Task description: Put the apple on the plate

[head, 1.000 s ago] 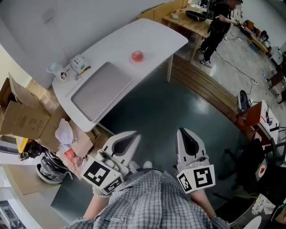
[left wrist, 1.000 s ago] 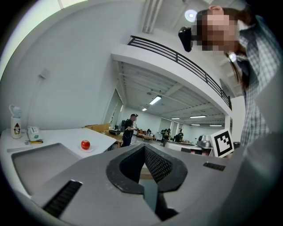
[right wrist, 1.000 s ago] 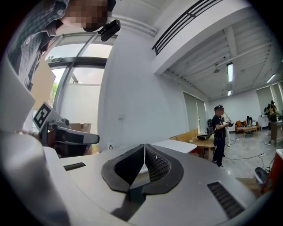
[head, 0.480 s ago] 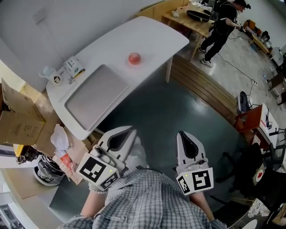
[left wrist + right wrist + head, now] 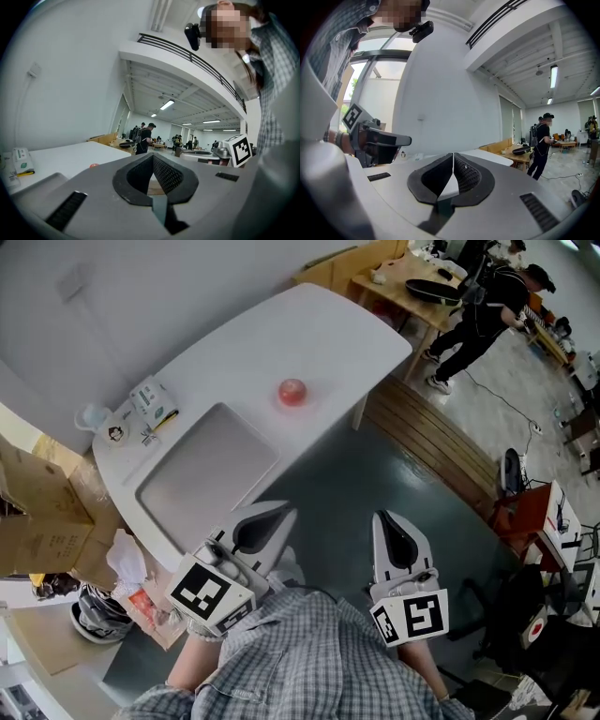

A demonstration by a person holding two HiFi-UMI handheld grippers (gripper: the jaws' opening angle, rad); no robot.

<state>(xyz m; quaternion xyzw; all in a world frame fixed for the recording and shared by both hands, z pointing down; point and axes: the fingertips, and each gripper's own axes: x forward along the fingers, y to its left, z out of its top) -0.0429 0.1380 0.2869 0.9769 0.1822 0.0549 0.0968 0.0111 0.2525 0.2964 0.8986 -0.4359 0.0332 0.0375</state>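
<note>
White table (image 5: 328,329) carries a red apple (image 5: 292,391), a grey rectangular tray (image 5: 206,474) and a small carton (image 5: 153,397) near one end

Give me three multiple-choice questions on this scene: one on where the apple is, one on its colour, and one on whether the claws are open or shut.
1. Where is the apple?
A) on the table, apart from the tray
B) in the tray
C) under the table

2. What colour is the apple?
A) green
B) red
C) yellow

3. How are the left claw and right claw?
A) both open
B) one shut on the apple
C) both shut, empty

Answers:
1 A: the head view shows it on the bare white top, past the tray's corner.
2 B: it shows red.
3 C: in each gripper view the jaws meet with nothing between them.
</note>
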